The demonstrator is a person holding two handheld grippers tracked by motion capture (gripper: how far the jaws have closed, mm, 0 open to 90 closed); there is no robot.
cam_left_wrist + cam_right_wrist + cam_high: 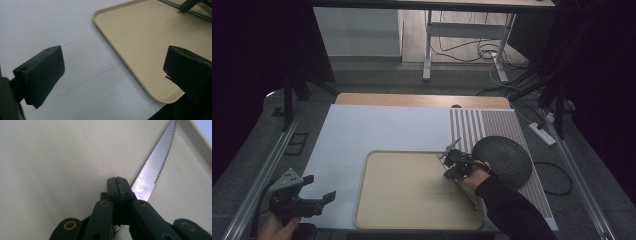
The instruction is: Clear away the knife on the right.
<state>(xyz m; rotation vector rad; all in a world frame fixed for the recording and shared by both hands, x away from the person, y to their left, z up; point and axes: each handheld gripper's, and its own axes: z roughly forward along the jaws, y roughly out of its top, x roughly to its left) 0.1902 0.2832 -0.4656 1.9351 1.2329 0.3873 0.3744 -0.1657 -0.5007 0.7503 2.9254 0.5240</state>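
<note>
A beige tray (412, 200) lies on the white sheet. A knife with a serrated steel blade (150, 167) rests along its right side, and its dark handle end (468, 196) trails toward the sleeve. My right gripper (448, 160) is low over the tray's upper right part with its jaws pressed together (118, 181). The blade passes flat underneath them toward the tray's rim; I cannot tell whether they touch it. My left gripper (319, 187) hovers over the sheet off the tray's lower left corner (160, 97). Its jaws stand wide apart (112, 72) with nothing between them.
A dark round domed object (507, 155) sits on the striped mat (492, 122) right of the tray. The white sheet (377, 125) stretches behind and left of the tray. A metal rail (262, 175) runs along the left.
</note>
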